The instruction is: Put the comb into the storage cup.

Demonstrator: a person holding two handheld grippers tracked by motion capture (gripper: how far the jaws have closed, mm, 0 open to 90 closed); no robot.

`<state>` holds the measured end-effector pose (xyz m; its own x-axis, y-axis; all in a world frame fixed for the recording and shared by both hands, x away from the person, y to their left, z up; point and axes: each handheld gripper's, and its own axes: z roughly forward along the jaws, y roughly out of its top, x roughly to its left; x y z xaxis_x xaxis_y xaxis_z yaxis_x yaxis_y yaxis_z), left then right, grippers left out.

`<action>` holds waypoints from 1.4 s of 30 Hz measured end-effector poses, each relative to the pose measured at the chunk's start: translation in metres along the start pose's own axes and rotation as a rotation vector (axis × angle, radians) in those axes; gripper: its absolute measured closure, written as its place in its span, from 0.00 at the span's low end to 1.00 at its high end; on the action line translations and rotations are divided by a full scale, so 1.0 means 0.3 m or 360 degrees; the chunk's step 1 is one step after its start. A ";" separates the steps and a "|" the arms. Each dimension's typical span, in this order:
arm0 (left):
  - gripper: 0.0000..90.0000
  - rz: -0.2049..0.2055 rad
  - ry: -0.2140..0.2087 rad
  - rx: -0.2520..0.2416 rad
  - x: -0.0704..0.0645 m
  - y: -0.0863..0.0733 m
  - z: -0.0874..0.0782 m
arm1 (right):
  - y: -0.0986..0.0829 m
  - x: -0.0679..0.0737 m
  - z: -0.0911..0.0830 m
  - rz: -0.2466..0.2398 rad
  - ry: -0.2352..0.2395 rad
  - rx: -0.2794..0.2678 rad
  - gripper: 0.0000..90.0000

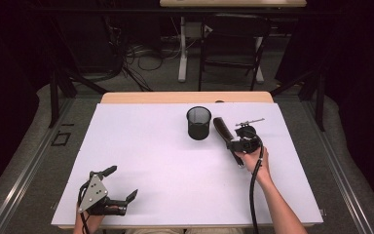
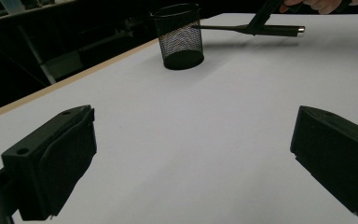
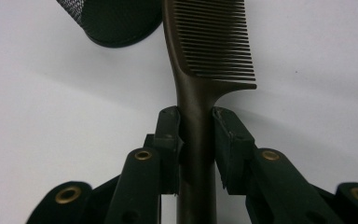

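Note:
A dark brown comb (image 1: 221, 129) lies slanted on the white table just right of a black mesh cup (image 1: 198, 123). My right gripper (image 1: 233, 145) is shut on the comb's handle. In the right gripper view, the gripper (image 3: 196, 116) has its pads on both sides of the handle. The comb's (image 3: 214, 42) teeth point right, and the cup's base (image 3: 116, 23) is at the upper left. My left gripper (image 1: 123, 182) rests open near the front left edge, holding nothing. In its own view, the left gripper (image 2: 191, 154) faces the cup (image 2: 179, 37), with the comb (image 2: 279, 31) beyond it.
A white sheet (image 1: 151, 161) covers the table, and a wooden strip (image 1: 185, 97) shows along the far edge. Beyond the table are a dark chair (image 1: 233, 44), a white desk leg (image 1: 181, 53) and floor cables. The right gripper's cable (image 1: 254, 195) trails along the forearm.

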<state>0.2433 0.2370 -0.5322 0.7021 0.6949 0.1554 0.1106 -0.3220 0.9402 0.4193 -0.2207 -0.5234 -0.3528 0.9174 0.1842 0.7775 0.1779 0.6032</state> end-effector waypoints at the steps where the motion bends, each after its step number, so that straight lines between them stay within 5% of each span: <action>1: 0.00 0.0000 0.0001 0.0000 0.000 0.000 0.000 | -0.001 -0.002 -0.010 0.0007 0.0008 -0.0021 0.81; 29: 0.00 0.0007 0.0001 0.0010 -0.002 -0.001 0.006 | -0.028 -0.040 -0.121 -0.0053 0.0082 -0.0317 0.81; 42: 0.00 0.0000 0.0003 0.0010 0.002 -0.002 0.006 | -0.032 -0.013 -0.163 -0.0141 0.0092 -0.0423 0.81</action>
<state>0.2449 0.2364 -0.5333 0.7010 0.6959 0.1560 0.1148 -0.3261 0.9383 0.3879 -0.2434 -0.4920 -0.4482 0.8793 0.1611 0.5812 0.1497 0.7999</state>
